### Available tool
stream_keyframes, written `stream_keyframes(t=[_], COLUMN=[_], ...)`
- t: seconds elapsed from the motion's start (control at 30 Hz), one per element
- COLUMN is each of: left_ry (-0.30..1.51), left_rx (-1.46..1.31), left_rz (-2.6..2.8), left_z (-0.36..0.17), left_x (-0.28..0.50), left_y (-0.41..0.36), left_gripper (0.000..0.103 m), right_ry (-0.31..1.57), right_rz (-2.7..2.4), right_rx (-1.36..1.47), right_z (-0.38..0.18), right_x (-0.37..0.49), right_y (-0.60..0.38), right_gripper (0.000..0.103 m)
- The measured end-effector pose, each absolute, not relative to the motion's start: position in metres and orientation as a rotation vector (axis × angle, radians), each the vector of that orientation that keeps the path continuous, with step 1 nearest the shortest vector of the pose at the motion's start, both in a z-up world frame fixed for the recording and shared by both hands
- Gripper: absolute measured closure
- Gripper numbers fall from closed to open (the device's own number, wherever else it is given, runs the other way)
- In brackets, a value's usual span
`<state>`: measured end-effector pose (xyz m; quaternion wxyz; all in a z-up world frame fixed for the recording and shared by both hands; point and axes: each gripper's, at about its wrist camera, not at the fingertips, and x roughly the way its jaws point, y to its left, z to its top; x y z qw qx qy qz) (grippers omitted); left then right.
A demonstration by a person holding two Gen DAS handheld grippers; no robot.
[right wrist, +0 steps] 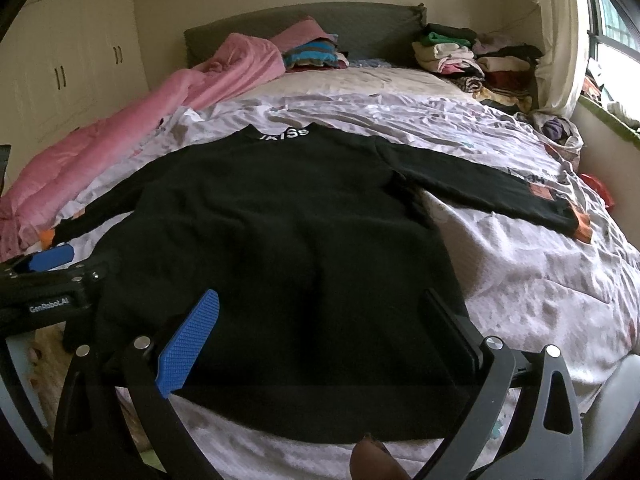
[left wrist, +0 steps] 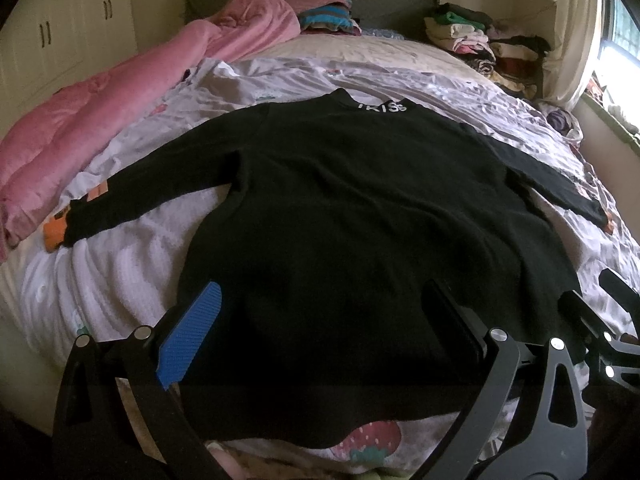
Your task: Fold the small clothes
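We hold both hand-held grippers, left (left wrist: 320,328) and right (right wrist: 320,332), jaws apart, over the hem of the flat-spread black long-sleeved sweater (left wrist: 352,208), ready for folding.

Pink quilt (left wrist: 100,120) along bed (left wrist: 360,56) left edge, folded clothes stacks (left wrist: 480,40) by grey headboard (left wrist: 384,4), wardrobe (left wrist: 52,36) beyond, window (left wrist: 616,52) opposite.

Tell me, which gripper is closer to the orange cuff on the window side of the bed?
Right. The right gripper hangs over the black sweater's hem, on the same side as that orange cuff; the left gripper sits further away, by the opposite sleeve.
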<state>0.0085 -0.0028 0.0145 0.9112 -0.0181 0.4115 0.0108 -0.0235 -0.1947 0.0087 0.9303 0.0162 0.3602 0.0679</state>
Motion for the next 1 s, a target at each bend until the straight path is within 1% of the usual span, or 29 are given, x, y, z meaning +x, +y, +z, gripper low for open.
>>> stream_keyframes(t=[0.33, 1.0], left_ry=[0.868, 0.835], left_rx=[-0.052, -0.065], left_rz=[0.034, 0.050], left_z=[0.010, 0.032], left_x=[0.031, 0.089], left_y=[-0.001, 0.013], left_gripper=[0.009, 0.009], right_ry=[0.735, 0.717], right_rz=[0.151, 0.114], right_rx=[0.041, 0.094], right_z=[0.010, 0.027], right_x=[-0.004, 0.047], right_y=[-0.187, -0.199], right_gripper=[0.004, 0.004])
